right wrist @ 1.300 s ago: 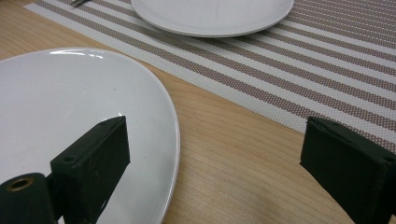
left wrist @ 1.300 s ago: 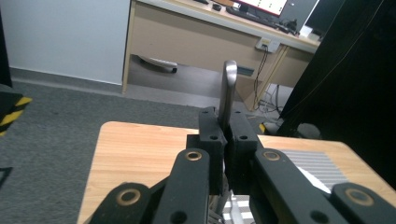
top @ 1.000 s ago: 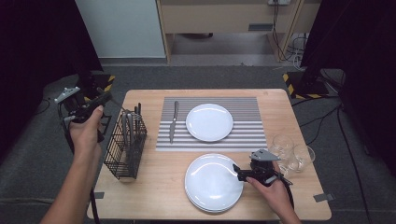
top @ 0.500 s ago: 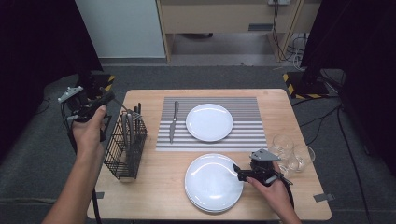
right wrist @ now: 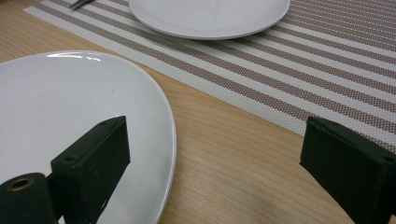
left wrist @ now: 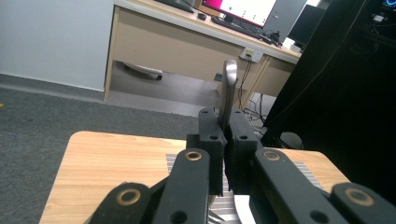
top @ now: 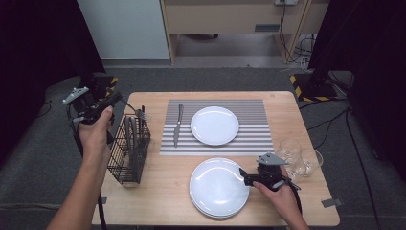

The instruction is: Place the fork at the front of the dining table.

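My left gripper (top: 116,99) is raised over the table's left edge, above a black wire cutlery basket (top: 128,154), and is shut on a metal fork (top: 136,112). In the left gripper view the fork's metal (left wrist: 229,88) stands up between the closed jaws of the left gripper (left wrist: 223,135). My right gripper (top: 243,175) rests low at the right rim of a stack of white plates (top: 218,188). In the right gripper view the right gripper (right wrist: 219,158) is open, with the plate rim (right wrist: 154,116) beside one jaw and bare wood between the jaws.
A striped placemat (top: 253,139) holds a white plate (top: 214,125) with a knife (top: 177,124) on its left. Two clear glasses (top: 299,158) stand at the table's right edge, just right of my right gripper. The basket holds more cutlery.
The left gripper has shifted slightly right and up with the fork, whose tines now show above the basket. The right gripper has stayed still.
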The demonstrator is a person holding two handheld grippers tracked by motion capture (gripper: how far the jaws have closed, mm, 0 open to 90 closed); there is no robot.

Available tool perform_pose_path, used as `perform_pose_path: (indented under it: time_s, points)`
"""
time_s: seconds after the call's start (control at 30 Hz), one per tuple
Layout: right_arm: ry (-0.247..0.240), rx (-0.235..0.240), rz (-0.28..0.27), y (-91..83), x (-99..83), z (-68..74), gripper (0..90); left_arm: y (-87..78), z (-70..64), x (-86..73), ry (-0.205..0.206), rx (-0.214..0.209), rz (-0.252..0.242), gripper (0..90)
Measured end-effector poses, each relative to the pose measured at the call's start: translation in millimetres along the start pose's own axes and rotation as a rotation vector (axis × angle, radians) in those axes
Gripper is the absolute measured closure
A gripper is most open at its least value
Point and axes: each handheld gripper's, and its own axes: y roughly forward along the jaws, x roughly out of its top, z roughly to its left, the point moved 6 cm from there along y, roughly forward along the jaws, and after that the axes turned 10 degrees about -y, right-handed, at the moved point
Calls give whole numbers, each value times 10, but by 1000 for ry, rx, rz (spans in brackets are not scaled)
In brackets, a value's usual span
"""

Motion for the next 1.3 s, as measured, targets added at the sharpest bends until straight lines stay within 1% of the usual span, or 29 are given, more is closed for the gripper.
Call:
perform_pose_path:
  time_s: [0.13, 0.37, 0.5, 0.6, 0.67, 0.87, 1.2, 1.3]
  points:
    - [1, 0, -1, -3, 4, 2, 85, 18, -53, -17, 4, -8, -1, 869]
    - [-4, -1, -2, -9, 10, -5, 85, 54, -208, -87, 21, -32, 13, 869]
    - [-4, -1, -5, -10, 21, 7, 85, 88, -309, -160, 22, -50, 31, 869]
    - [-6, 0, -6, -11, 23, 6, 85, 125, -387, -229, 36, -68, 49, 869]
    - [-8, -1, -6, -13, 25, 4, 85, 156, -428, -297, 32, -78, 65, 869]
    - [-11, 1, -9, -15, 40, 17, 85, 229, -520, -448, 38, -91, 97, 869]
    - [-15, 22, -19, -13, 107, 66, 82, 324, -646, -609, 51, -120, 124, 869]
    - [-30, 31, -14, 1, 154, 107, 82, 347, -679, -652, 49, -128, 129, 869]
